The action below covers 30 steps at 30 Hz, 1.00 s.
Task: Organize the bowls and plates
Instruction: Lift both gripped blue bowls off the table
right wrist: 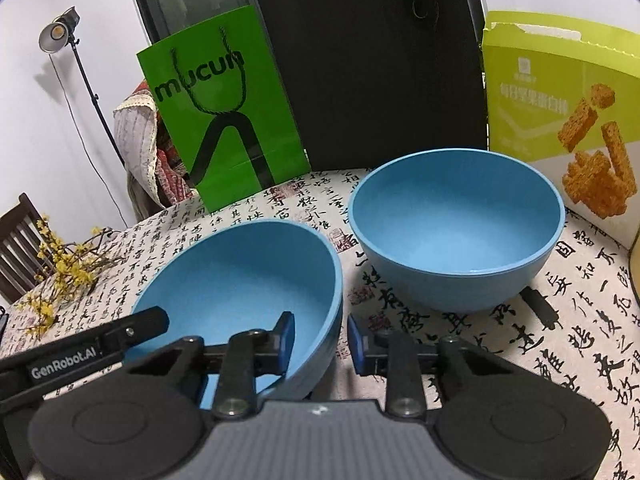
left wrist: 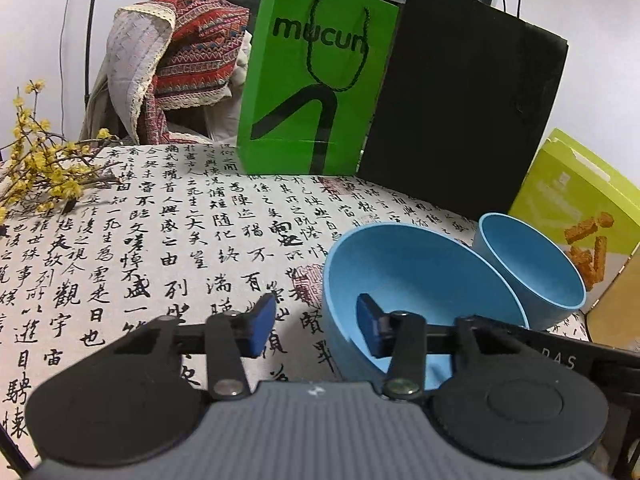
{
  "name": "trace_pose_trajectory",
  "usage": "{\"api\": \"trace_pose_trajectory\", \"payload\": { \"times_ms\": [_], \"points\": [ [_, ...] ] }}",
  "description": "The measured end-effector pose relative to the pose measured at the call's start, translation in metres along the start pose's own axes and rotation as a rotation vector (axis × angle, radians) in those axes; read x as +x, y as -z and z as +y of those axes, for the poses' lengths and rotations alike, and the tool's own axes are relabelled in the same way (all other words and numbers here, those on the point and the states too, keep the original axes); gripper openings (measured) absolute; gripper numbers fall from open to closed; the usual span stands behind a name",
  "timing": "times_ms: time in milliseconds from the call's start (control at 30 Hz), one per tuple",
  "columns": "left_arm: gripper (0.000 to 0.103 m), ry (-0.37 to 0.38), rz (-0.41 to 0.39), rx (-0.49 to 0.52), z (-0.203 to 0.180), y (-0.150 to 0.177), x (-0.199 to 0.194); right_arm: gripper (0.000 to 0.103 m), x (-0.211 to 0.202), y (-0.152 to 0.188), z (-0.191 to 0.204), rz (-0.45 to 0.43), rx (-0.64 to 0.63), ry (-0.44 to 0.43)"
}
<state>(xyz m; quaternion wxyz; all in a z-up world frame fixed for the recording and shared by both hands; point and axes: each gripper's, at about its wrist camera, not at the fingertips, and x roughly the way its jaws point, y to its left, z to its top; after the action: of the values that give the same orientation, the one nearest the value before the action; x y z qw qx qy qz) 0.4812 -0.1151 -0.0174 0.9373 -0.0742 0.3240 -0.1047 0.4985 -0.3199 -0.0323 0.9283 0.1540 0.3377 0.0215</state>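
Left wrist view showed the left gripper [left wrist: 316, 324] low over a table covered by a calligraphy-print cloth [left wrist: 168, 248]. Its jaws straddled the near left wall of a tilted blue bowl [left wrist: 420, 280]: one blue pad sat inside the bowl, the other outside on the left. A visible gap remained between the outer pad and the wall, so the jaws stood apart and did not press on the rim.

A second blue bowl [left wrist: 532, 268] sat just behind and to the right of the first, touching or nearly touching it; which one could not be told.

Right wrist view showed the right gripper [right wrist: 320, 340] at the near right wall of the same tilted bowl [right wrist: 248, 276], one pad inside and one outside. The pads stood close to the wall, but whether they pressed on it could not be told. The left gripper's arm [right wrist: 84, 348] reached in at the lower left, by the bowl's left rim. The second bowl [right wrist: 456, 232] stood upright on the cloth [right wrist: 580, 320], apart from the tilted one in this view.

At the back of the table stood a green paper bag [right wrist: 224, 120], a black bag [right wrist: 380, 64] and a yellow-green snack box [right wrist: 568, 120]. Yellow flowering twigs [left wrist: 44, 160] lay at the left edge, and a patterned cloth [left wrist: 184, 60] hung over something behind the table.
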Motion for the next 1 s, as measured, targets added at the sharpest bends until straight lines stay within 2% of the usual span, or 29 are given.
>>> {"api": "trace_pose_trajectory", "payload": {
  "times_ms": [200, 367, 1000],
  "points": [
    [0.030, 0.009, 0.015, -0.010, 0.0020, 0.0002, 0.0020, 0.023, -0.0002, 0.0003, 0.0007, -0.001, -0.003, -0.006],
    [0.025, 0.020, 0.016, -0.007, 0.0014, 0.0001, 0.0023, 0.015, 0.0006, 0.0001, 0.0017, 0.003, -0.008, -0.022],
    [0.020, 0.003, 0.027, 0.015, -0.0015, 0.0002, 0.0016, 0.013, 0.0003, 0.0008, 0.0032, 0.004, -0.030, -0.028]
  ]
}}
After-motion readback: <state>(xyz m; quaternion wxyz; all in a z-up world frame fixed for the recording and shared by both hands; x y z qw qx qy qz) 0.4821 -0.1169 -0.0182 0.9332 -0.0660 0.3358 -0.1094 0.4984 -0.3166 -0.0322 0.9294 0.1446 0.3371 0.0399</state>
